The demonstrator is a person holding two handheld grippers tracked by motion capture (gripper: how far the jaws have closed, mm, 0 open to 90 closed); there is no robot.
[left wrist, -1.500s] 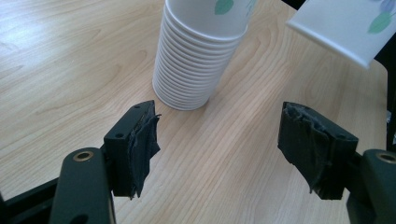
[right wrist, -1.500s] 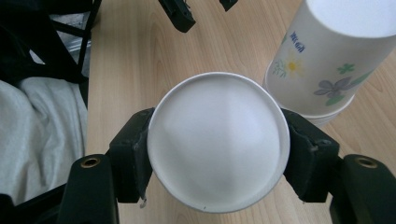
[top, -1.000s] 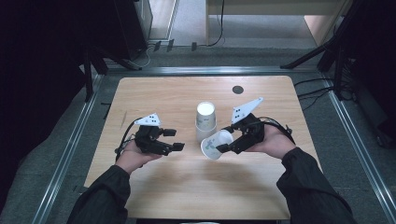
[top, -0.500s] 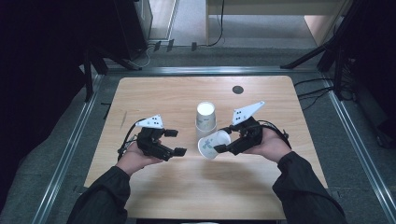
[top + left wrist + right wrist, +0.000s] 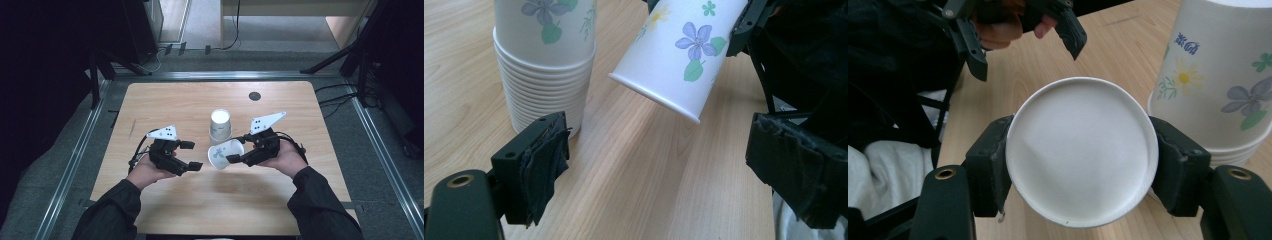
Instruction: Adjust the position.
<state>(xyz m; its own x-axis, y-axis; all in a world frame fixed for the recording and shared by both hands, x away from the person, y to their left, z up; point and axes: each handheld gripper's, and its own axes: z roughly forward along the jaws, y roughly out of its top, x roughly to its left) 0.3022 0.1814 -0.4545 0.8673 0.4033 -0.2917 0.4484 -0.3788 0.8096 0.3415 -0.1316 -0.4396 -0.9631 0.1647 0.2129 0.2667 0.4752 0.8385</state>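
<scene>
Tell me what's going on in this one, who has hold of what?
A person at a wooden table works a handheld gripper in each hand. The right gripper is clamped around a single flowered paper cup, held tilted on its side above the table, its open mouth toward the left gripper. That gripper is open and empty, jaws spread facing the cup. An upside-down stack of matching cups stands on the table just behind.
</scene>
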